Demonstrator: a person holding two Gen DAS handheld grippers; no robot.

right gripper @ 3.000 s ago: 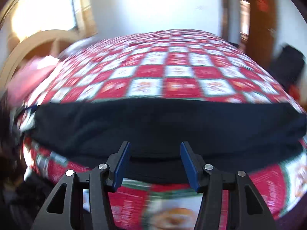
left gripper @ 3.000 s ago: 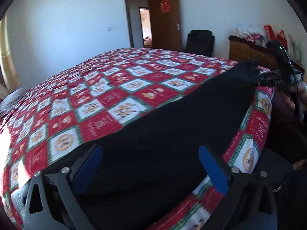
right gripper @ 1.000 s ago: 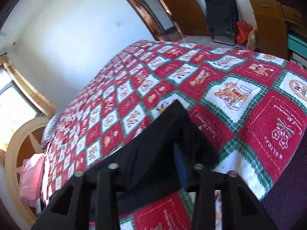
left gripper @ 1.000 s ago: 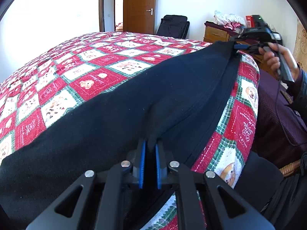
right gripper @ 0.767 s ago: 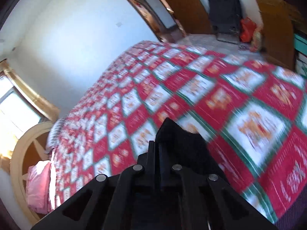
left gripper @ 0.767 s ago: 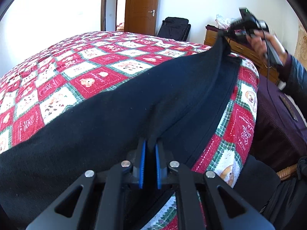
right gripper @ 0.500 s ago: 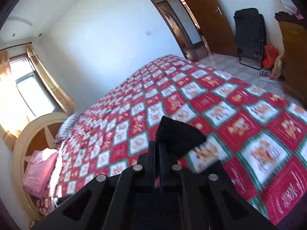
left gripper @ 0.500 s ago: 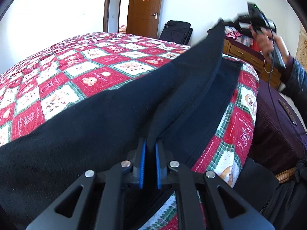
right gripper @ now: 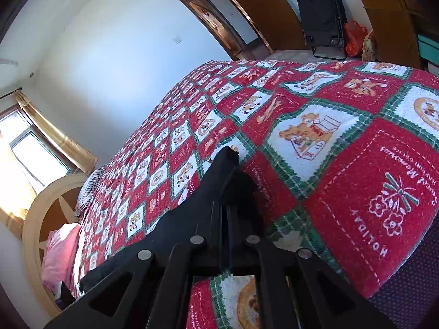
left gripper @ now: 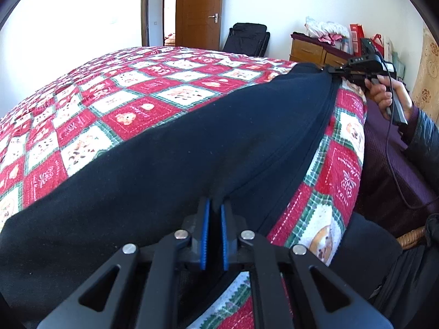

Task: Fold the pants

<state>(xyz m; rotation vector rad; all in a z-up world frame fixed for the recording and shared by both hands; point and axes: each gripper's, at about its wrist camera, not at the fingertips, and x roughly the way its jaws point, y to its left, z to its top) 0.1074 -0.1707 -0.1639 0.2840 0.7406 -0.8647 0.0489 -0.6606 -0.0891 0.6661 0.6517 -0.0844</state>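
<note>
Along the near edge of the bed [left gripper: 153, 87], the black pants [left gripper: 192, 148] lie stretched lengthwise beside the rim of the red checked quilt [right gripper: 343, 164], whose far side is bare. Left gripper [left gripper: 214, 219] pinches a fold of the fabric at one end, while the right gripper [right gripper: 227, 213] is clamped on the other end. Only the left wrist view shows the person's hand [left gripper: 384, 93] holding the right tool; only the right wrist view shows the headboard [right gripper: 41, 213] and pink pillow [right gripper: 60, 255].

Pants [left gripper: 192, 148] on bedspread [left gripper: 131, 104]
</note>
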